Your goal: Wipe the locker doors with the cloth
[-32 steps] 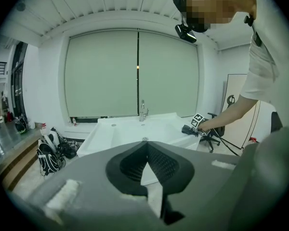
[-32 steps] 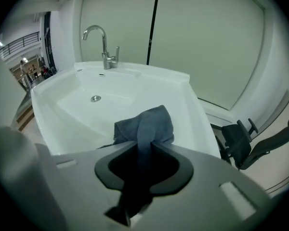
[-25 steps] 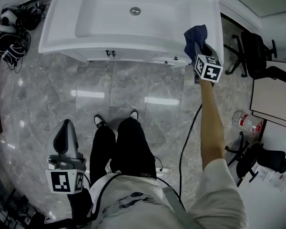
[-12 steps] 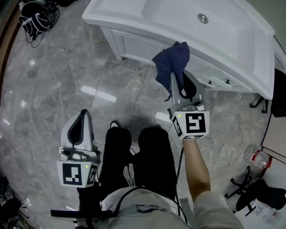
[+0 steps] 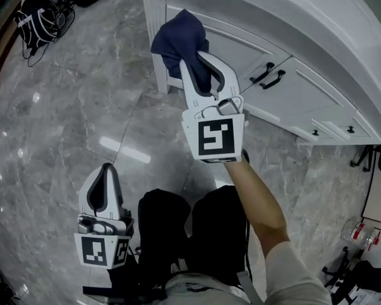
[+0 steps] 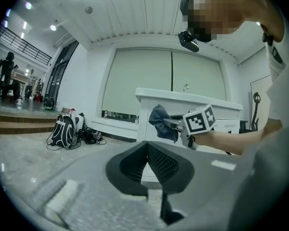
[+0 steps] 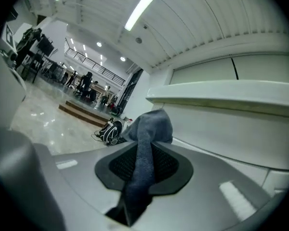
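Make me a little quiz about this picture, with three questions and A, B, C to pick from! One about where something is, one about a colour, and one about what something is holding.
1. Where is the cloth?
A) in a bucket
B) in the right tool
C) on a shelf

2. What colour is the cloth?
A) dark blue
B) yellow
C) white

3. What is the left tool holding?
A) a sponge
B) a bottle
C) nothing

Answers:
1 B: the cloth is pinched between that tool's jaws, close to the white locker doors.
2 A: it looks dark blue against the white doors.
3 C: its jaws are together with nothing between them.
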